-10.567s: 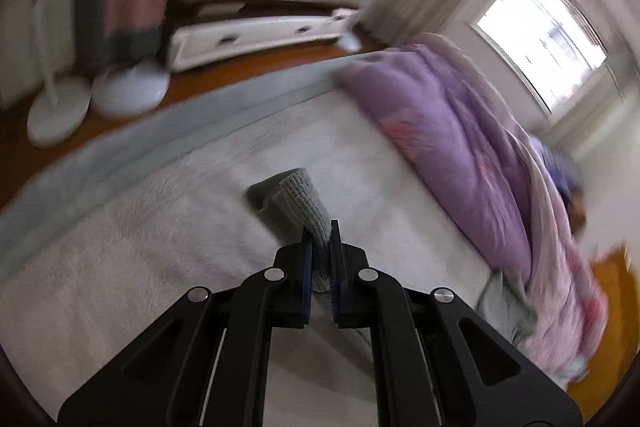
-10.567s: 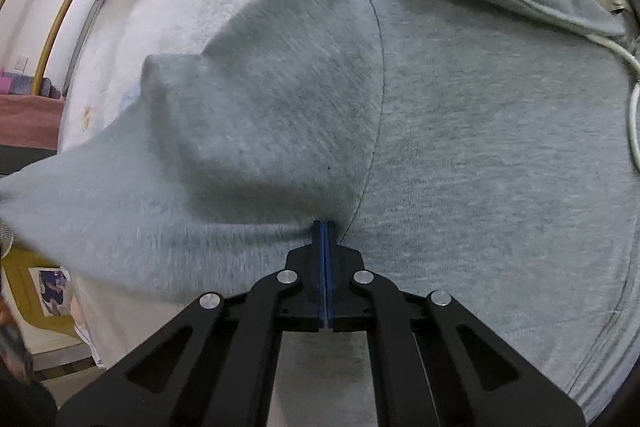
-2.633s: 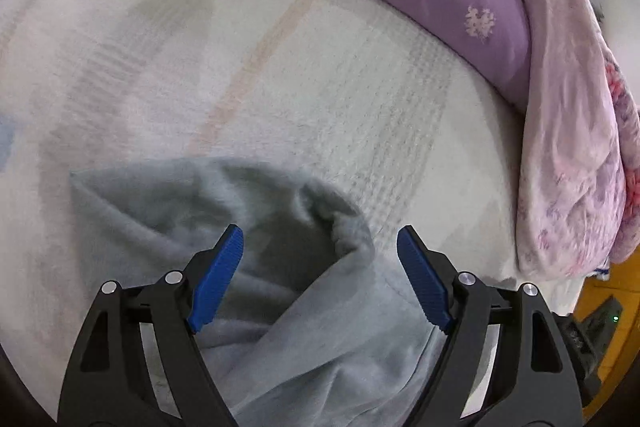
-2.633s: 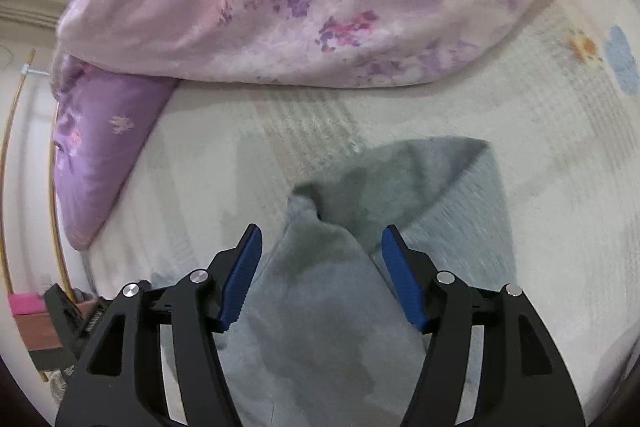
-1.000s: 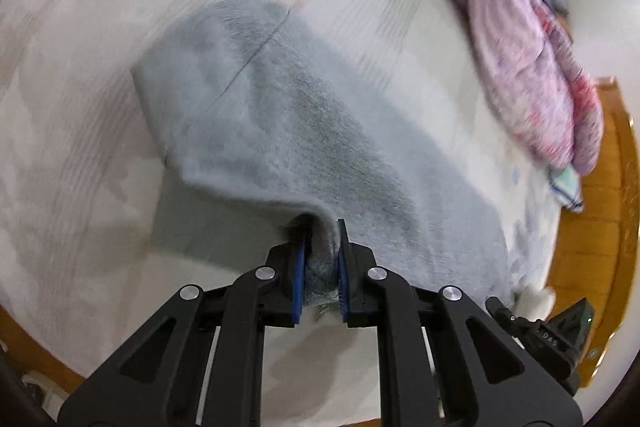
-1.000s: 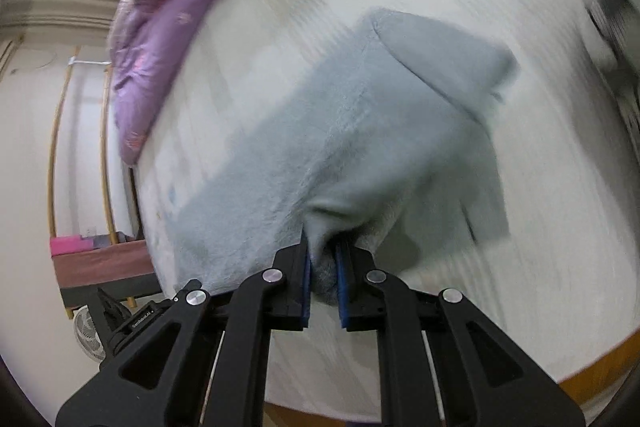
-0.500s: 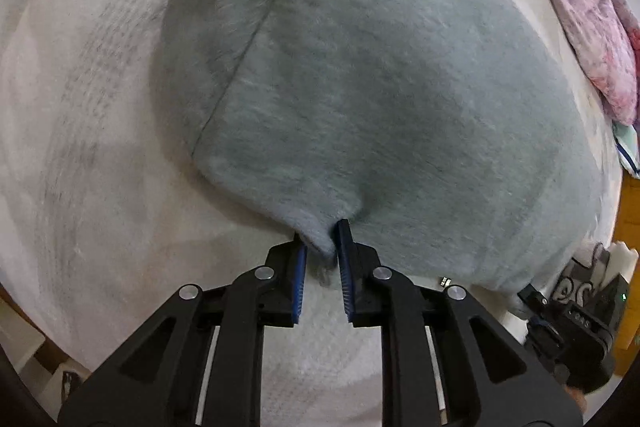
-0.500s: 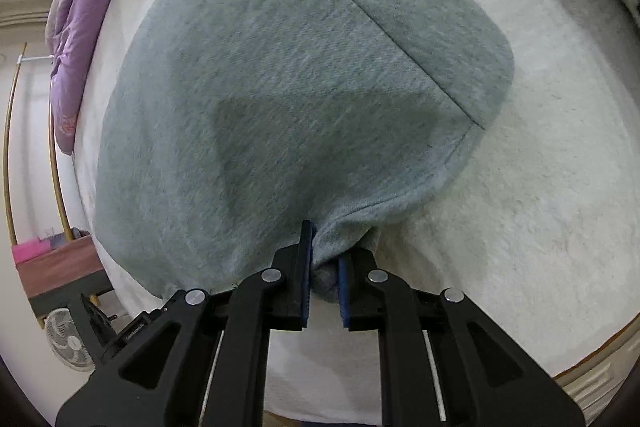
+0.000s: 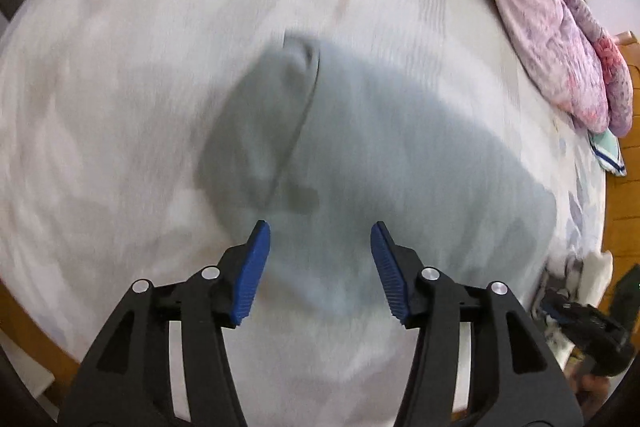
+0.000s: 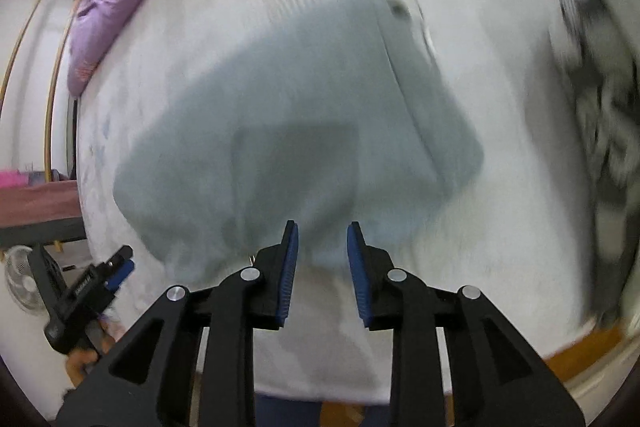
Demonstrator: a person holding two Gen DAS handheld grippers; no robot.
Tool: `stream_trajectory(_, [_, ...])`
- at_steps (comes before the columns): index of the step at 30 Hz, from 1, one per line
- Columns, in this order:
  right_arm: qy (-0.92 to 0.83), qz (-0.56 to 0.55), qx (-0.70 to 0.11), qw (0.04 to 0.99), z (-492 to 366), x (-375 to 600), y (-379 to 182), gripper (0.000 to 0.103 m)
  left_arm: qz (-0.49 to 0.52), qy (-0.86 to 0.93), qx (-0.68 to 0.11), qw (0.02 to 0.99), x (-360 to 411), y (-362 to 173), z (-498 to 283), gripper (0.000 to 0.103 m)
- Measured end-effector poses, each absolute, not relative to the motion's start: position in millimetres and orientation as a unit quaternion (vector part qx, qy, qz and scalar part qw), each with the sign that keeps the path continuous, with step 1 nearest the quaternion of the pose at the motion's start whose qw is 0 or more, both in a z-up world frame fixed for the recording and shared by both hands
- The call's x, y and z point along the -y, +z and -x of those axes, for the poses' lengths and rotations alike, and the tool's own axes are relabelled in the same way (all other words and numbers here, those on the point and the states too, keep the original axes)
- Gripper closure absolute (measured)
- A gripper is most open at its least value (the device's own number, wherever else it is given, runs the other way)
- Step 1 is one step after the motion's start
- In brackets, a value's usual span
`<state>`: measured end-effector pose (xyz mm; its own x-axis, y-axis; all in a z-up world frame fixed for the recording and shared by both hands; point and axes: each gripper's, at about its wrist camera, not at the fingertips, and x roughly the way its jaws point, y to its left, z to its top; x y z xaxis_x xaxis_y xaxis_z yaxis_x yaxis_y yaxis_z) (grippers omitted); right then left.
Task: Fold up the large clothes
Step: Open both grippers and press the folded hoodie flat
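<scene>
Left wrist view: the left claw is opening, its blue pads clear of the grey garment, which lies folded flat on the white bed.

Right wrist view: the right claw is opening, nothing pinched, above the garment's near edge.

Black claw frames, ribbed blue pads, silver screws.
</scene>
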<state>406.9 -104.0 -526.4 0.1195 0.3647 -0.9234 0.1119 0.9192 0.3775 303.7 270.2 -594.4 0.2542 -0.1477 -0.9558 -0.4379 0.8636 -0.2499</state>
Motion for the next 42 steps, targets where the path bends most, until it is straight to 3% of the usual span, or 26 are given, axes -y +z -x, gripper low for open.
stream_trajectory(8, [0.067, -0.131, -0.629, 0.763, -476, 105, -545, 0.086, 0.204, 0.106, -0.619, 0.751, -292, -636, -375, 0.047])
stream_trajectory(12, [0.034, -0.109, -0.661, 0.742, -503, 106, -589, 0.103, 0.198, 0.104, -0.627, 0.747, -303, -654, -394, 0.042])
stream_trajectory(21, [0.004, -0.125, -0.682, 0.721, -531, 132, -638, 0.103, 0.186, 0.105, -0.633, 0.744, -306, -675, -426, 0.029])
stream_trajectory(28, [0.009, -0.068, -0.655, 0.752, -518, 111, -593, 0.1, 0.203, 0.081, -0.627, 0.748, -314, -662, -414, 0.029])
stream_trajectory(34, [0.151, -0.114, -0.636, 0.748, -500, 25, -538, 0.1, 0.303, 0.064, -0.584, 0.751, -346, -629, -376, 0.028])
stream_trajectory(42, [0.155, -0.054, -0.677, 0.717, -499, -64, -579, 0.103, 0.343, 0.088, -0.588, 0.727, -361, -626, -310, 0.026])
